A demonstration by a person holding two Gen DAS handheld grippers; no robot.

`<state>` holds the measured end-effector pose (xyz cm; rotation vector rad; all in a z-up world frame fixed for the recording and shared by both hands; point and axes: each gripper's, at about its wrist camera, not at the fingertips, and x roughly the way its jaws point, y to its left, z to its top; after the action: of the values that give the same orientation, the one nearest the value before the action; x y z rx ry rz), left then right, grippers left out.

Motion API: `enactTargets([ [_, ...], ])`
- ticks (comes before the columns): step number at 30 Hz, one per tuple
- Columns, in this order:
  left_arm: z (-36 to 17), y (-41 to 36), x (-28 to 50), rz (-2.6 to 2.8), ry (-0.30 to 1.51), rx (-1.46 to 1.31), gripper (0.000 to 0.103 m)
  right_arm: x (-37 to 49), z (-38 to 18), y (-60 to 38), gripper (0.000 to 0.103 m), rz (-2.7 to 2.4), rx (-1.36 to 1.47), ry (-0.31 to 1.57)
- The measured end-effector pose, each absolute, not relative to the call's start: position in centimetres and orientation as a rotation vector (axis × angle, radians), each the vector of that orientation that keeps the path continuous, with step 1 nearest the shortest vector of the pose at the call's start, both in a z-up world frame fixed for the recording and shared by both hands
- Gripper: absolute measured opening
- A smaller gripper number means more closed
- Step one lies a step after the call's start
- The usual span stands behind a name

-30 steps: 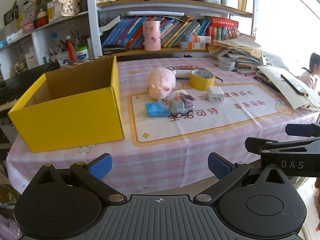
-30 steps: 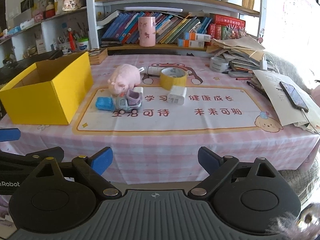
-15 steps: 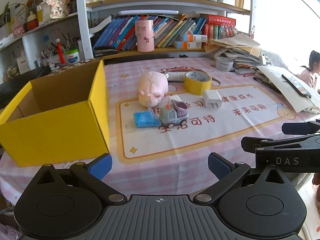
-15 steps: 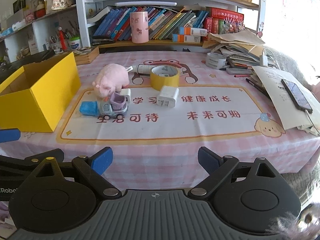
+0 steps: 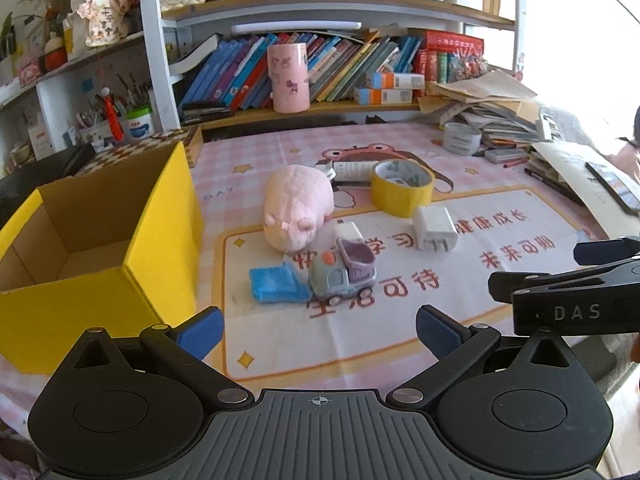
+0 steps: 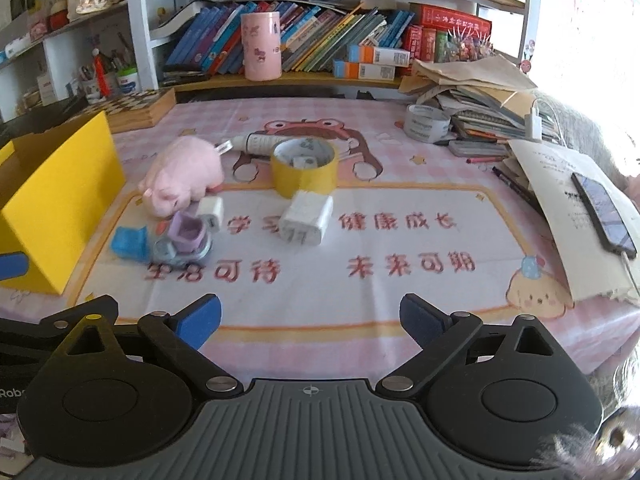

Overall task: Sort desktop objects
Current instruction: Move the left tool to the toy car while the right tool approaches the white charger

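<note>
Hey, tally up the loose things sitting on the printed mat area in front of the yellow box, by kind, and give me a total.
Plush pig: 1
Toy truck: 1
Blue pack: 1
White chargers: 2
Yellow tape roll: 1
White tube: 1
Total: 7

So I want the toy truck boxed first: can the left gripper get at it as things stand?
Probably yes. The left gripper is open and empty, and bare mat lies between it and the toy truck. The blue packet touches the truck's left side, so a finger may nudge it.

Cluttered toys beside yellow box
</note>
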<state>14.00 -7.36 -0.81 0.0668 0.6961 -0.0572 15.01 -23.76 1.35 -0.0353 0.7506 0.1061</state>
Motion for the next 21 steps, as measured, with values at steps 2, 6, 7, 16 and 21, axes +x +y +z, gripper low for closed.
enactTargets([
  [2,-0.7,-7.5,14.7,-0.04,0.699,0.06,0.103,15.8,1.4,-24.1,0.099,0.113,-0.04,0.748],
  [6,-0.3,-8.0,16.0,-0.01,0.695,0.06,0.103,17.7,1.6,-25.0,0.101,0.138,-0.022,0.747],
  [7,-0.2,-8.1,16.3,-0.005,0.693,0.059,0.103,18.1,1.7,-25.2,0.101,0.142,-0.019,0.742],
  [16,-0.2,-9.6,19.2,0.045,0.712,0.054,0.103,22.8,1.5,-27.1,0.101,0.178,0.003,0.765],
  [21,-0.8,-9.9,21.0,0.092,0.74,0.023,0.103,25.4,1.3,-27.4,0.101,0.24,-0.011,0.775],
])
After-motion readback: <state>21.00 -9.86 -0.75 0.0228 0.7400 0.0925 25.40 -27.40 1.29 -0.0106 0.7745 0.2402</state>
